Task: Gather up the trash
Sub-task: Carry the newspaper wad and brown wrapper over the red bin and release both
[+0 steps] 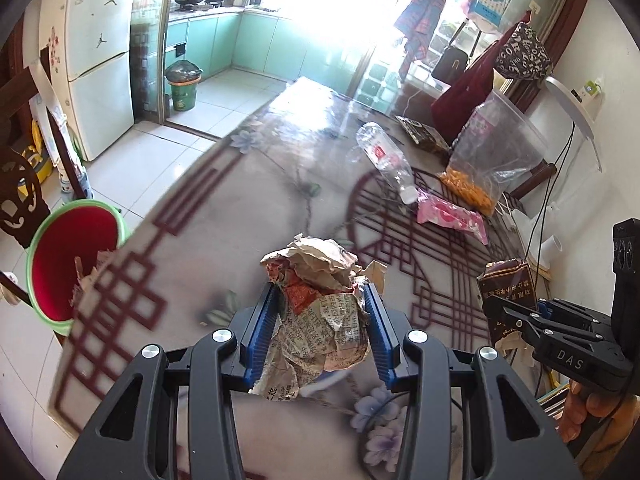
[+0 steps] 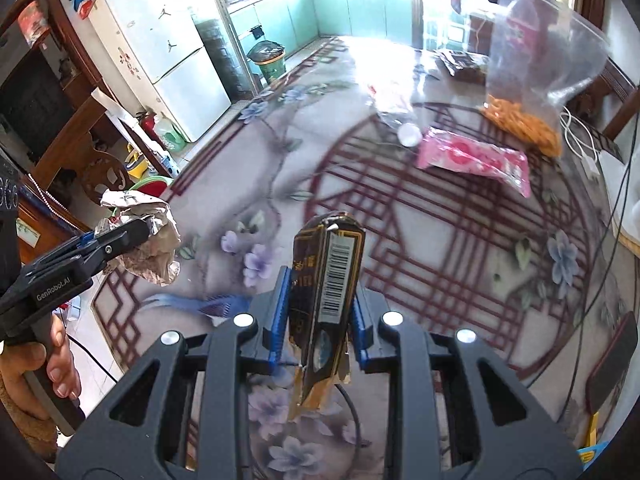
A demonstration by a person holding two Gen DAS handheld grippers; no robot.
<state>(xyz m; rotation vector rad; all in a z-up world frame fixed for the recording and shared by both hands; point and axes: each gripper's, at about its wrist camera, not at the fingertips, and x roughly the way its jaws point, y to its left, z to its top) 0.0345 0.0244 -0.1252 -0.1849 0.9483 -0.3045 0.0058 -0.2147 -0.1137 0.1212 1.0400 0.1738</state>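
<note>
Left claw [image 1: 320, 320] is gripping a paper wad [image 1: 320, 300], right claw [image 2: 318, 316] pinching a wrapper [image 2: 326, 280], both lifted for binning in the bucket [image 1: 64, 264].

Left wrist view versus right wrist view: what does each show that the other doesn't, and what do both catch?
Only the left wrist view shows the inside of the red bin beside the table, with scraps in it. Only the right wrist view shows the barcode on the dark carton gripped by the right gripper. Both show the crumpled paper in the left gripper, the pink packet, the clear bottle and the snack bag.
</note>
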